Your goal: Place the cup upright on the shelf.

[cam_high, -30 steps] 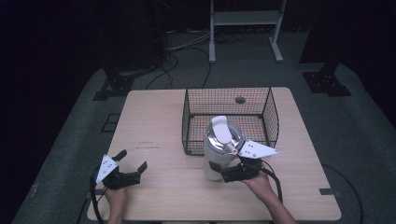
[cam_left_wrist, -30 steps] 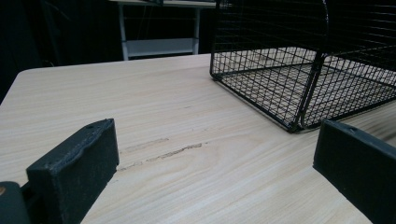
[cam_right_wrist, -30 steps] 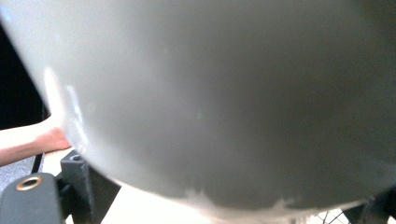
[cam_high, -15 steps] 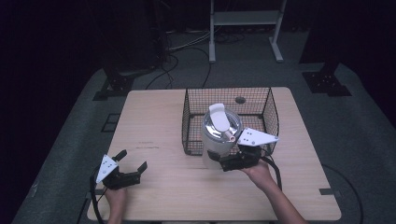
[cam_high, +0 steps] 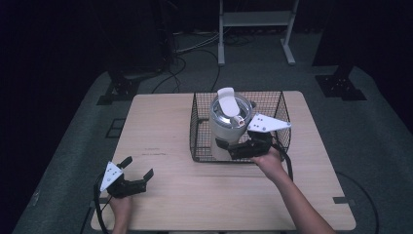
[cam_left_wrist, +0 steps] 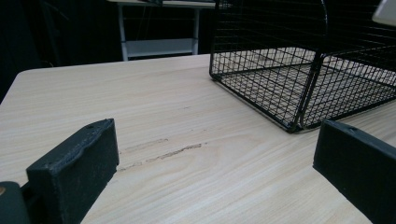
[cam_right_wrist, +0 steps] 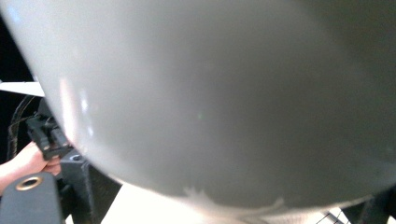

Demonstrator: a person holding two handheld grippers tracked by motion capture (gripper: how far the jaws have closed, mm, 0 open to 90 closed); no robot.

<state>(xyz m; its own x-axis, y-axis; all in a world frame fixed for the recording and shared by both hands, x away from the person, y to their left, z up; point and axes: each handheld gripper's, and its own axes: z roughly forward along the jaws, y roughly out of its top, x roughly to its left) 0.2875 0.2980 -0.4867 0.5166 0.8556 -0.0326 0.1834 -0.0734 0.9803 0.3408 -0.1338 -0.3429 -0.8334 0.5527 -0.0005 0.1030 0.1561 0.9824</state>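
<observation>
The right gripper [cam_high: 233, 147] holds the white rice cooker [cam_high: 229, 122] low on its near side, jaws pinching its base, over the wire basket [cam_high: 202, 146]. Gripped so low, the cooker could tip or catch the basket's rim. Nothing else that I can make out sits in the basket. The left gripper [cam_high: 139, 170] rests near-left on the tabletop [cam_high: 160, 122], jaws spread.

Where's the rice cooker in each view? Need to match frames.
High view: rice cooker stands centre, over the wire basket, gripped low by the right tool.
Left gripper view: I cannot make out the cooker; basket upper right.
Right gripper view: its pale wall looms close.
Shared landmark: the wooden table, also at.
</observation>
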